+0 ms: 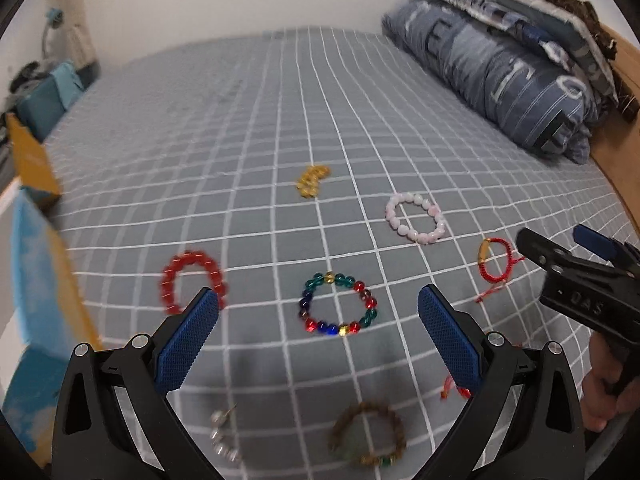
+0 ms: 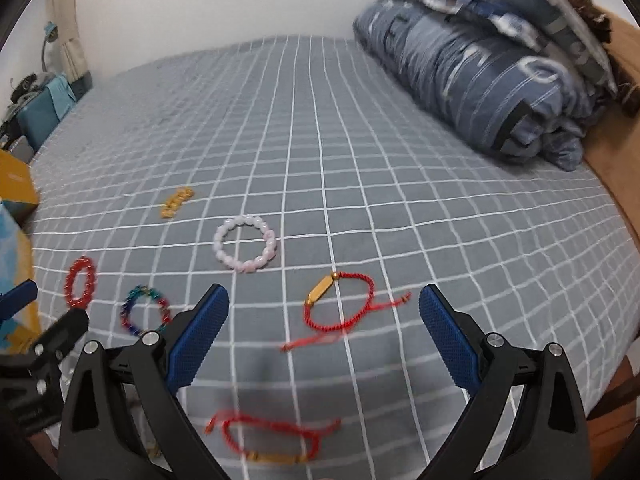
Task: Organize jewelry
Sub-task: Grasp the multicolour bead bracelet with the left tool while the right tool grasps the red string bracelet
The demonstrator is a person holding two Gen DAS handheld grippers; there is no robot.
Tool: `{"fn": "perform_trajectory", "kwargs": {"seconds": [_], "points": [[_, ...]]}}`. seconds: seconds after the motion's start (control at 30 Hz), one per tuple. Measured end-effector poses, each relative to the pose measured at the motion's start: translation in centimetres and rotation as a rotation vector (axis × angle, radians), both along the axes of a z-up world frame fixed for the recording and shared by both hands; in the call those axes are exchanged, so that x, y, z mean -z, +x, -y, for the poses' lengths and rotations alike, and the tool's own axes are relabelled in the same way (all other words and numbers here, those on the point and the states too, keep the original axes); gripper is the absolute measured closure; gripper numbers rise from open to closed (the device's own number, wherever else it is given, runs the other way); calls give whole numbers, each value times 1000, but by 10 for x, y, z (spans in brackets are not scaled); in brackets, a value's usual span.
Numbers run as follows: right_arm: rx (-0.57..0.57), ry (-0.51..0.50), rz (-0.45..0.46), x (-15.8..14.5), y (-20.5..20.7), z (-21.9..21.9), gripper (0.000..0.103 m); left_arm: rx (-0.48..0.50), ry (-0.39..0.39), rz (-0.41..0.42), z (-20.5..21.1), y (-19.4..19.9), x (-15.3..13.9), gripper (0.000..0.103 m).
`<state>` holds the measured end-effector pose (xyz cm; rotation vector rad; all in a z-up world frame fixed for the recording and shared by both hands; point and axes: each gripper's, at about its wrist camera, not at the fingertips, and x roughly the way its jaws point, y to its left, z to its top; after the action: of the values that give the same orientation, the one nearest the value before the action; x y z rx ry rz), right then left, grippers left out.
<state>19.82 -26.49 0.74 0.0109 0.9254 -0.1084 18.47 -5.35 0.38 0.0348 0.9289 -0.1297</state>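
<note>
The right gripper, jaws wide and empty, hovers just short of the red cord bracelet (gold tube at its far-left). The left gripper, equally wide, faces the multicoloured bead bracelet left of that cord.

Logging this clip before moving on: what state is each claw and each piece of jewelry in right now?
Left claw: open, empty.
Right claw: open, empty.
Multicolored bead bracelet: flat on the bed, between the left claw's fingers.
Red cord bracelet: flat, untouched.
Pink bead bracelet: flat, round.
Red bead bracelet: flat, blurred.
Yellow bead bracelet: bunched up.
Brown bead bracelet: flat, blurred.
</note>
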Motion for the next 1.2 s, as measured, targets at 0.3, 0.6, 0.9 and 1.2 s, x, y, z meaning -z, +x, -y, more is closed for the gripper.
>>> {"fn": "perform_trajectory", "kwargs": {"seconds": [0.3,0.6,0.9,1.2], "points": [[-25,-1,-122,57,44,4,11,-8,7,-119,3,43,55,6],[-18,-1,-173,81,54,7,11,26,-10,-161,9,48,76,6],[-9,60,-190,84,52,14,17,4,39,-159,6,48,85,19],[-9,71,-188,78,44,18,56,-4,30,-165,9,41,76,50]]}}
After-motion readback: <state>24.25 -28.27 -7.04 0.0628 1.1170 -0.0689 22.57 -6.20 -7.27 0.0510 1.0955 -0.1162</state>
